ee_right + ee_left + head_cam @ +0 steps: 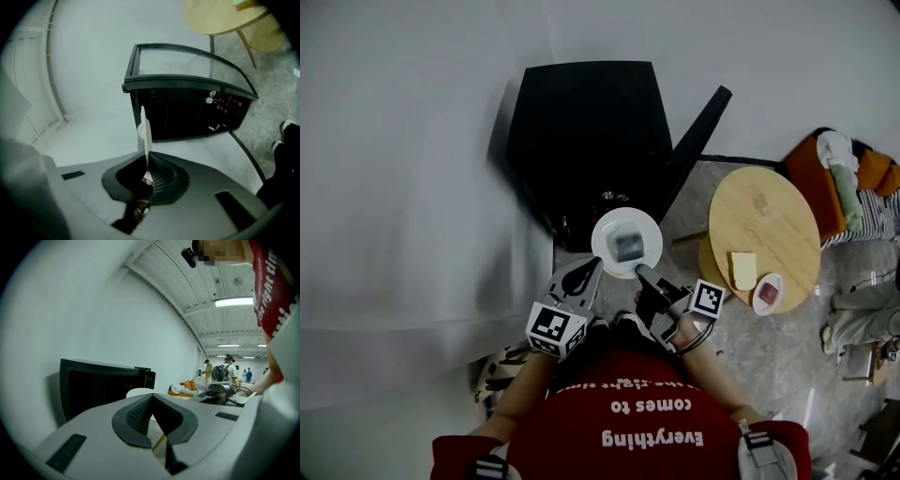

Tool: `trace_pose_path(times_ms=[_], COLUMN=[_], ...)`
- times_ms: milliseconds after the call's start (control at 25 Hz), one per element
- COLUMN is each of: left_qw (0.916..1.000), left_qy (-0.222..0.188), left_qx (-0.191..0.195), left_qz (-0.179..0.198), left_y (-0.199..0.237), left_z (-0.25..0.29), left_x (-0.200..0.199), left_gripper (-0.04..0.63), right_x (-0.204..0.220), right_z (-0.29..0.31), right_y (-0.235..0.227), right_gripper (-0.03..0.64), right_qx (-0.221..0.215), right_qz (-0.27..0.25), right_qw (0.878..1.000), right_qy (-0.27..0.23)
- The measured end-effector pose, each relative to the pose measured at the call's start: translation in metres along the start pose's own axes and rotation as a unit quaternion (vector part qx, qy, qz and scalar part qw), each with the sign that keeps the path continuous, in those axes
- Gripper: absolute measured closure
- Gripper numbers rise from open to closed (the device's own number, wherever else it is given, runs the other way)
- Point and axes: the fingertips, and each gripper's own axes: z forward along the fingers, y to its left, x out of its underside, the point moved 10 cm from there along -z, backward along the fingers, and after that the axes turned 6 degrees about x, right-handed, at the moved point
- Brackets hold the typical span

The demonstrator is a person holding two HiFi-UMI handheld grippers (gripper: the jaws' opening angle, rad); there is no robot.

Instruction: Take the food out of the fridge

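On plate (604, 246), blurred dark food (627, 247)

The food (627, 247) on the plate (605, 230) is only a dark, blurred patch in the head view; what it is cannot be told. In the right gripper view the plate shows edge-on, its near rim buried between the pads of the right gripper (148, 161). The left gripper (152, 397) covers most of the plate in its own view, and whether it touches the rim cannot be told. Inside the dark fridge (187, 110), the small things (213, 97) on the right are too small to name. The table (220, 18) is cut off by the top edge.
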Motion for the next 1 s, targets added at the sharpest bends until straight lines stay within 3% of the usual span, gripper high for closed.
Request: trace_pose_path(times_ms=[1000], left_qw=[0.9990], left_qy=[0.006], left_qx=[0.043], left_qz=[0.003], left_y=[0.014], left_z=[0.022], left_x=[0.012], left_gripper=[0.594], right_x=[0.001], right_z=[-0.007], right_y=[-0.009], right_gripper=[0.595], right_qx=[0.002], right_qz=[-0.002], right_qw=[0.999], right_qy=[-0.034])
